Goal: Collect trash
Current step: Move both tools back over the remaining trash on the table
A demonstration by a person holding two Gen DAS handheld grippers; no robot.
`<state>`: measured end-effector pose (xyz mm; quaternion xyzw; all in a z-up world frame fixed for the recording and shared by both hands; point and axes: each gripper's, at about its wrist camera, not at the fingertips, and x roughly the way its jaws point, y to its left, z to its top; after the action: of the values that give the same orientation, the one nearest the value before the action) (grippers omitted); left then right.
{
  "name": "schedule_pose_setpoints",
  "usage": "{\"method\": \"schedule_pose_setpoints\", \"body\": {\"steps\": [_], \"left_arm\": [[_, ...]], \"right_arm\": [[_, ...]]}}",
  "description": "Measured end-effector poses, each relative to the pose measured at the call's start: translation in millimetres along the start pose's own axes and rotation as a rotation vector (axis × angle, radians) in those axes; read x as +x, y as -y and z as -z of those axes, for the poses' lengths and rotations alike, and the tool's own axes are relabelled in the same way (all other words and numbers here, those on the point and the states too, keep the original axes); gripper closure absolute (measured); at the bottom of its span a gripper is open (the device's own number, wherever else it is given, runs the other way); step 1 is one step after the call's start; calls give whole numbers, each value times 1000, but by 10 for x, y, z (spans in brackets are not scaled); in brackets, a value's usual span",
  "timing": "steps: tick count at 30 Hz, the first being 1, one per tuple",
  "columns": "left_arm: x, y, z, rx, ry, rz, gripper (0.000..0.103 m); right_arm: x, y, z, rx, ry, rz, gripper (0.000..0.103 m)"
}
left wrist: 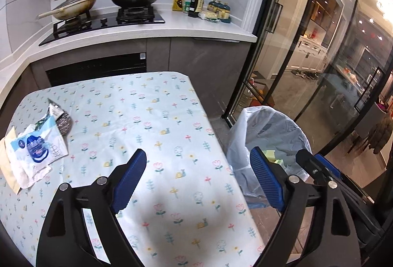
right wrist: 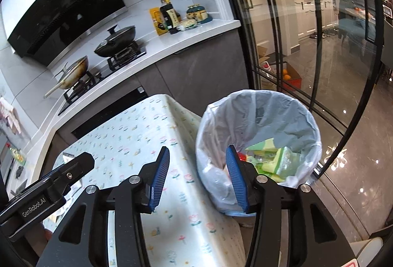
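White wrapper (left wrist: 36,146) lies flat, long axis leftward-near.

A table (left wrist: 152,119) draped in a pale floral cloth is seen. Toward nine o'clock on it, near the edge, a white and blue wrapper (left wrist: 36,146) is laid over crumpled white paper (left wrist: 27,173), with a silvery scouring pad (left wrist: 64,123) just beyond at ten o'clock. A lined trash bin (right wrist: 258,119) is stood on the floor (right wrist: 348,193) at three o'clock.
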<state>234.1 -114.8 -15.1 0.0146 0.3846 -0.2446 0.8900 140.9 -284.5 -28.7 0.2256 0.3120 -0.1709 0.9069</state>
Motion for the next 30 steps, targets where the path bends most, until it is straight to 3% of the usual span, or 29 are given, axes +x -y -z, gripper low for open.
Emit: {"method": "schedule_pose_setpoints", "body": {"steps": [12, 25, 30], "left_arm": [[-330, -902, 159, -105, 13, -73, 19], [-644, -2228, 428, -263, 0, -201, 19], [-744, -2734, 574, -341, -8, -233, 13]], "right_arm": [[-7, -823, 275, -98, -44, -71, 56], [179, -1801, 718, -195, -121, -149, 56], [286, -2104, 879, -222, -150, -170, 50]]}}
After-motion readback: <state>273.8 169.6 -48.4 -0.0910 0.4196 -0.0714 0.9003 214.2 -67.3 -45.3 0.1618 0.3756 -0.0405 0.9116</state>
